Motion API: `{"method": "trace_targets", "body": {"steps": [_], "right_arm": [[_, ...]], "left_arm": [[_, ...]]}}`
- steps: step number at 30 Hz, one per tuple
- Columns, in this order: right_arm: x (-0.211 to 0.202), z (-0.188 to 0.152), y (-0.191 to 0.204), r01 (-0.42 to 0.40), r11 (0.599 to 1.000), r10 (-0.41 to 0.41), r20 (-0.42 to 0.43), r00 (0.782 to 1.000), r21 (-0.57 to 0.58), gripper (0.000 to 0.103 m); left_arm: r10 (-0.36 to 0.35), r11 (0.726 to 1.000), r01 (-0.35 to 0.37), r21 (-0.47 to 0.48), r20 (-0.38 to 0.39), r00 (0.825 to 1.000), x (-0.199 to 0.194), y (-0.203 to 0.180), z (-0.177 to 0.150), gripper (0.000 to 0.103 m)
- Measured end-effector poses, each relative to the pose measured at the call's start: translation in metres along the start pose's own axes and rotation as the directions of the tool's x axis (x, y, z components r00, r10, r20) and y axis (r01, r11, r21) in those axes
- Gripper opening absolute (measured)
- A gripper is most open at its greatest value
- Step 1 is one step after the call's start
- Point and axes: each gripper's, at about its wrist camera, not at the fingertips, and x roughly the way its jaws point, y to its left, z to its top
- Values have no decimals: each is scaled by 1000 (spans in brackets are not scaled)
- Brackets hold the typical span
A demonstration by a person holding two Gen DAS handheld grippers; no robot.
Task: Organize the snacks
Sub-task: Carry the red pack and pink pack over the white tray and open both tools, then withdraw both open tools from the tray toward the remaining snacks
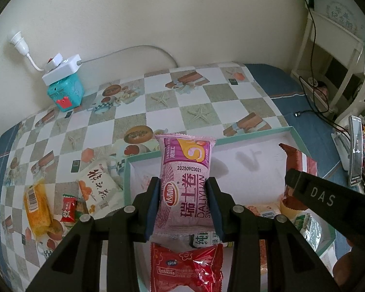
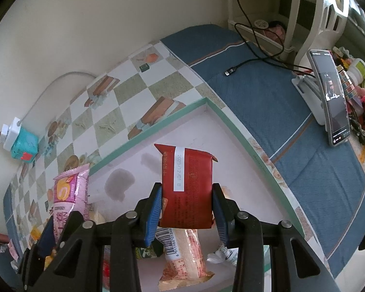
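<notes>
Over a shallow teal-rimmed box point(image 1: 253, 137), left tongs point(image 1: 184, 202) pinch a pink crinkly packet point(image 1: 185, 170), right tongs point(image 2: 187, 205) a red one point(image 2: 187, 185).

The tray point(image 1: 294, 131) sits on the table point(image 1: 158, 97), snacks inside it. More snacks point(image 1: 97, 189) lie left of it; the phone point(image 2: 333, 97) stands to its right.

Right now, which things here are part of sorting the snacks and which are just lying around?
Part of the job:
pink Swiss roll pack in the left gripper
red snack pack in the right gripper
green-rimmed tray
loose snacks on the tablecloth, e.g. orange pack

Just lying about:
phone on stand
power strip
black cable
</notes>
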Motion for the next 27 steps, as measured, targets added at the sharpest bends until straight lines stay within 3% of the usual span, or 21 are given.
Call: {"method": "trace_targets", "body": {"steps": [6,9,13,21,24,27], "right_arm": [[-8,1,0,9,1000,-9,22,1000,0,43],[-13,1,1,9,1000,-9,31,999,-7,43],[-20,-1,3,12,1000,-11,44,999,-19,43],[-20,-6,-2,15,1000,-15,9,1000,-6,43],[-27,-10,-2,20,1000,-20,9,1000,6,43],[-32,-16,4,8,1000,-8,2,1000,10,47]], "left_arm": [[-7,1000,7,9,-15,1000,0,-3,0,43],[-9,1000,9,7,-17,1000,-4,-2,1,59],[26,1000,-26,-6,-38,999,-10,6,4,60],[99,984,-118,-130,-143,985,-6,55,5,71],[125,971,-154,-185,-160,979,-5,79,3,83],[142,958,-178,-226,-168,976,-8,100,3,84]]}}
